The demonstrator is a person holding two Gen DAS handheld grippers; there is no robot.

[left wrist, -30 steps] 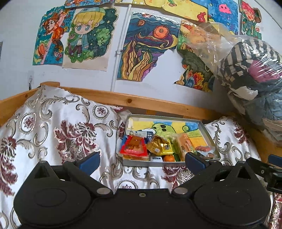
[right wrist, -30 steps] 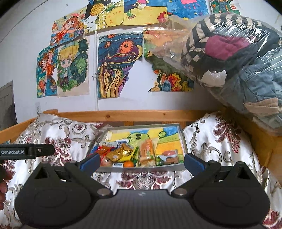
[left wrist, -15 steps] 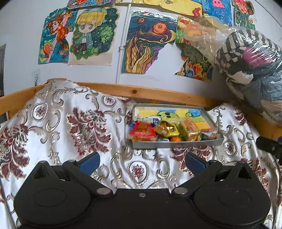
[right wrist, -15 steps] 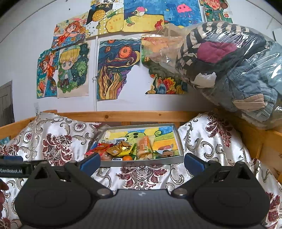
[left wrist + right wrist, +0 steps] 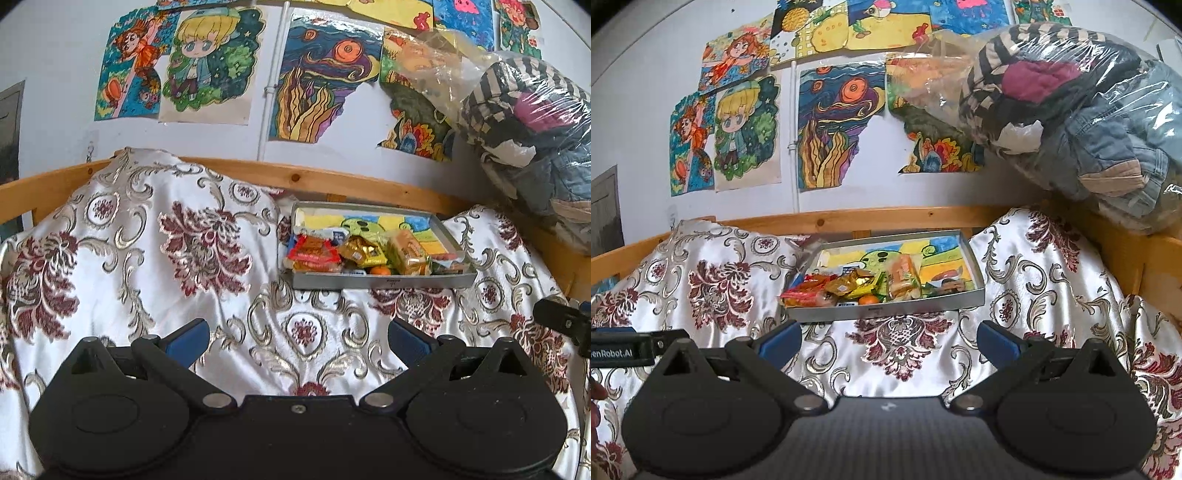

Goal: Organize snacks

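Left gripper (image 5: 295,332): held low over the near part of the bed; its jaws are spread wide apart and nothing is held between them.
Right gripper (image 5: 888,332): held likewise over the near part of the bed, jaws wide apart and empty; the left gripper's body is seen at this view's left edge.
Bedspread (image 5: 207,243): a glossy flowered cloth, rumpled and heaped on both sides of the tray; only this cloth lies between the jaws and the tray.
Tray (image 5: 886,312): a shallow grey tin set toward the far edge of the bed, just before the wooden rail (image 5: 332,181); it appears tipped up at the back.
Snacks: a red packet (image 5: 314,253), a gold packet (image 5: 364,251), a clear-wrapped bread pack (image 5: 408,253) and a small orange (image 5: 380,270) are crowded against the tray's near wall; the far half is bare.
Position relative to jaws: the tray lies ahead of and well beyond both pairs of jaws, slightly right of centre for the left, roughly centred for the right.
Risk: the tray could probably be tipped or slid on the soft, slick cloth if it is pressed.
Risk: a neighbouring packet could be pinched along, since the packets overlap.
Risk: the orange would likely roll if nudged.
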